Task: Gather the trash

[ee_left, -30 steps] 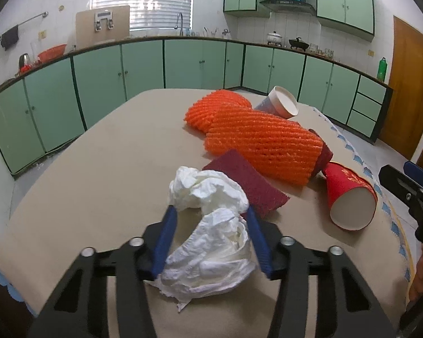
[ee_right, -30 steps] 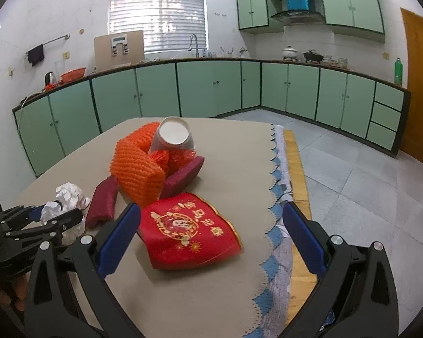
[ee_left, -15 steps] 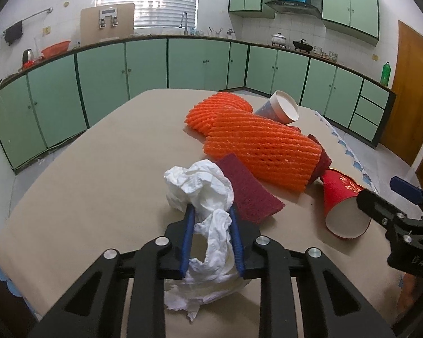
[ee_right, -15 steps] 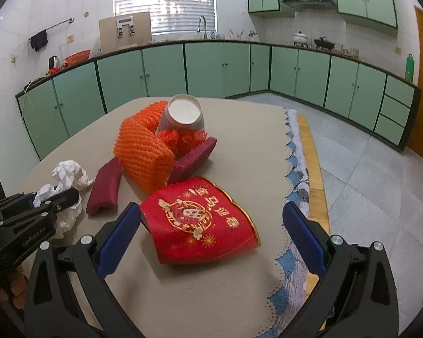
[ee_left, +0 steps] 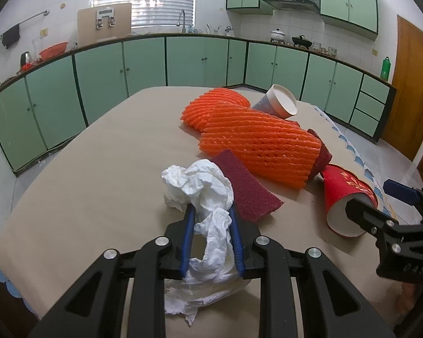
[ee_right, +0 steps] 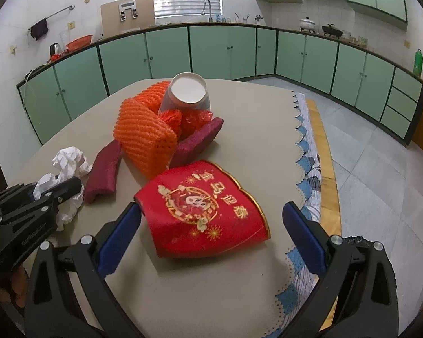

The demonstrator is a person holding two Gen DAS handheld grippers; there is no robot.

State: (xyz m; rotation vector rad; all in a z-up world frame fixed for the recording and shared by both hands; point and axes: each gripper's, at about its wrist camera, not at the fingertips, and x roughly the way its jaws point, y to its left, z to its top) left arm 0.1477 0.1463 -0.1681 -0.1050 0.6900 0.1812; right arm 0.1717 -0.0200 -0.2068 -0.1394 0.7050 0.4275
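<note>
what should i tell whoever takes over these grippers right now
Left gripper: just closed, pads pinching the crumpled white tissue, which is on the table.
Right gripper: open, straddling the red paper cup lying on its side, not gripping.
Not picked up: orange foam netting, two maroon pads, white cup.
Done: tissue gripped. Left: lift it, close on the red cup, collect the rest. No bin in view.
</note>
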